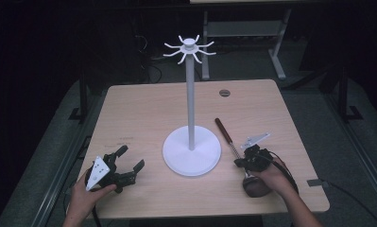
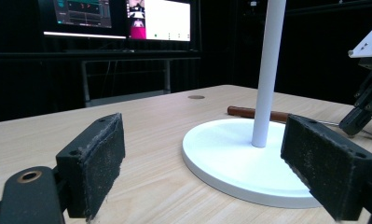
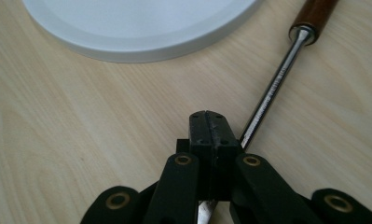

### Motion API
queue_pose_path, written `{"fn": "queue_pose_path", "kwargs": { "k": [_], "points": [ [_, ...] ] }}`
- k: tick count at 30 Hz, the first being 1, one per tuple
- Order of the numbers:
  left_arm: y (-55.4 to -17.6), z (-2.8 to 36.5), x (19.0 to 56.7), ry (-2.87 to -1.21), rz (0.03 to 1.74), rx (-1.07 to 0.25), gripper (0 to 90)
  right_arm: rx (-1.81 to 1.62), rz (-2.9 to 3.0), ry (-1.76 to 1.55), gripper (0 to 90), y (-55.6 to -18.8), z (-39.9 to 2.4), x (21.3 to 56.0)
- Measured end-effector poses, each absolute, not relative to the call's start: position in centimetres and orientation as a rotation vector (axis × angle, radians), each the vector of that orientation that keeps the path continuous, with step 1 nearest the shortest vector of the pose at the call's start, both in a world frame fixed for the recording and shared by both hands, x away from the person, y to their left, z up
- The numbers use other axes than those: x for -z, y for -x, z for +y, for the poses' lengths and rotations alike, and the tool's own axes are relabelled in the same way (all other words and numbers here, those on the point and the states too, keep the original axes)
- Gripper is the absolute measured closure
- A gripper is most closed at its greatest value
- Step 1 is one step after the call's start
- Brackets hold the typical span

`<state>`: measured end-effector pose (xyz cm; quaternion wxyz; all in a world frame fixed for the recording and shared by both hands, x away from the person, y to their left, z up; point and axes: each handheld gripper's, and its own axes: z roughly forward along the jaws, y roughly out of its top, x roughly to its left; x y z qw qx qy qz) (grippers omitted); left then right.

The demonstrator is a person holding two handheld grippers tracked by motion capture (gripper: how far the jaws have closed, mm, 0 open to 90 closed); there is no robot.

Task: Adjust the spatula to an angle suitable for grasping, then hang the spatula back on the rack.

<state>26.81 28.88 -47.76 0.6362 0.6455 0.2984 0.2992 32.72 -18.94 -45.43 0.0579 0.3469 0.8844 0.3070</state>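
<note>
Though pressed together, right gripper (image 3: 210, 122) jaws atop the utensil's (image 3: 272, 88) metal shaft.

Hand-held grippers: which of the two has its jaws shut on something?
The right hand-held gripper: its jaws are pressed together on the metal shaft of the wooden-handled utensil. The left hand-held gripper stands wide open, holding nothing.

Light wood bench (image 1: 143, 104), round grommet hole (image 1: 224, 93) near far edge. White rack stand (image 1: 191, 151) with round base at centre. Wooden-handled metal utensil (image 1: 223, 131) lies flat just right of base, handle pointing far.
</note>
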Motion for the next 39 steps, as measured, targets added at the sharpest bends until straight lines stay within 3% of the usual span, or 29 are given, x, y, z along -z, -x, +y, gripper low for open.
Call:
{"fn": "queue_pose_path", "kwargs": {
  "k": [29,39],
  "points": [
    [-26.8,28.9,47.8,-1.476,0.679,-0.685,12.9,-0.898,2.523,-1.252,89.7,-34.8,-25.4,45.4],
    [-26.8,28.9,47.8,-1.475,0.679,-0.686,12.9,-0.970,2.509,-1.242,86.9,-34.8,-25.5,44.4]
  ]
}}
